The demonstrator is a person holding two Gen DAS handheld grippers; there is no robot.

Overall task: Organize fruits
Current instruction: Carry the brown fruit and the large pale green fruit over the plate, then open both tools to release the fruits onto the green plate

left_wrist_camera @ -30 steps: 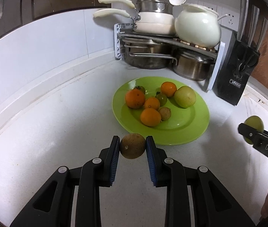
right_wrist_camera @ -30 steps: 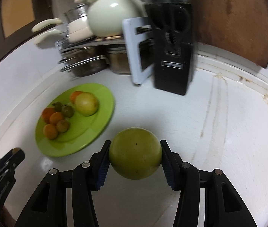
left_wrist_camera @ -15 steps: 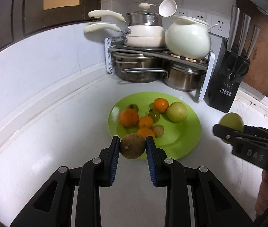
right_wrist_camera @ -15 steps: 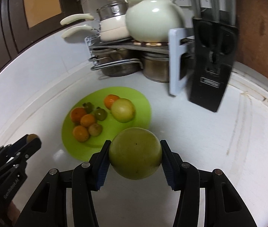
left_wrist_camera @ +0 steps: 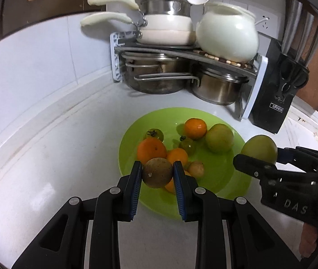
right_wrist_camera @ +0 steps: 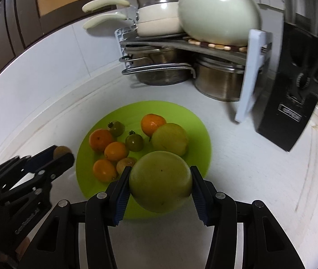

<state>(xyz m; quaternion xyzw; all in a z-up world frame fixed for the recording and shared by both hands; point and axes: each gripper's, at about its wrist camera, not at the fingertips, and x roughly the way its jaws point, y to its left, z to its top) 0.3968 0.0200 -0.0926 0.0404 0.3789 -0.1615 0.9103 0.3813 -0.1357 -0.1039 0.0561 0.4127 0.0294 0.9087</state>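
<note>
We carry two fruits over the round lime-green plastic plate (left_wrist_camera: 226,179) on the white kitchen counter (left_wrist_camera: 58,157).

Our left gripper (left_wrist_camera: 157,173) pinches a small round brown fruit (left_wrist_camera: 157,172) between its blue-padded fingers (left_wrist_camera: 136,179), above the plate's near edge. Our right gripper (right_wrist_camera: 160,182) clamps a large round yellow-green fruit (right_wrist_camera: 160,181) between its own blue pads, above the plate's near right rim. On the plate lie four orange citrus fruits (right_wrist_camera: 154,123), two small dark-green tomatoes (right_wrist_camera: 134,142), a pale yellow-green apple-like fruit (right_wrist_camera: 170,139) and a small tan fruit (right_wrist_camera: 125,163), clustered together. Behind the plate stand a grey corner rack with steel pots (left_wrist_camera: 159,78), a cream ceramic pot (left_wrist_camera: 227,38) on top, and a black knife block (left_wrist_camera: 280,94) to the right.
</note>
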